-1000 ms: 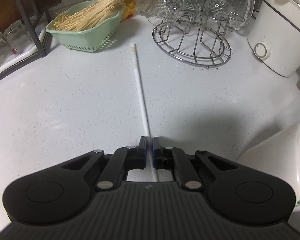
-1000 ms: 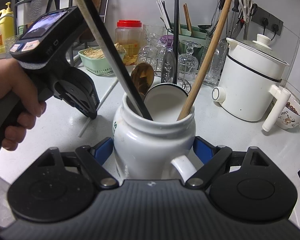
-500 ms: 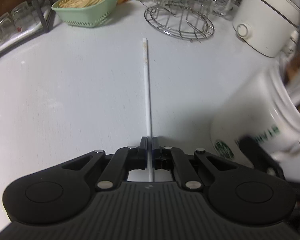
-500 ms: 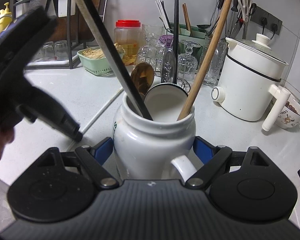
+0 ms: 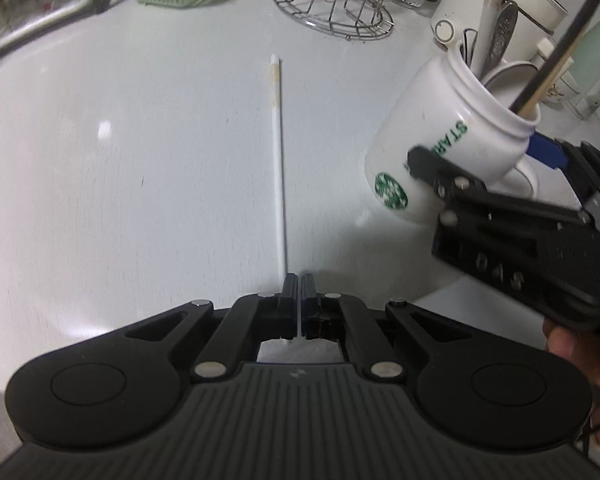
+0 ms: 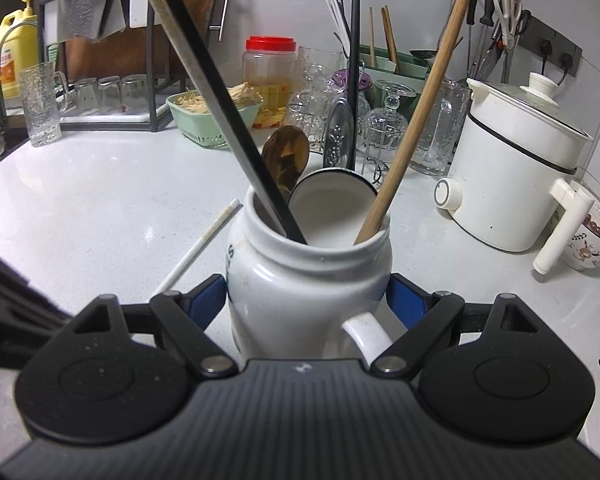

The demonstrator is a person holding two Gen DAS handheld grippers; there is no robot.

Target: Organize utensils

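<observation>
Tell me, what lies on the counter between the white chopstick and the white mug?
Nothing: in the left wrist view, only bare counter and the mug's shadow separate the white chopstick from the white mug.

We note a glossy white ceramic mug (image 6: 308,280) holding a matt wooden stick (image 6: 416,120), a smooth white plastic-looking chopstick (image 5: 278,160) on the pale speckled countertop (image 5: 140,140), and a shiny wire metal rack (image 5: 332,20).
</observation>
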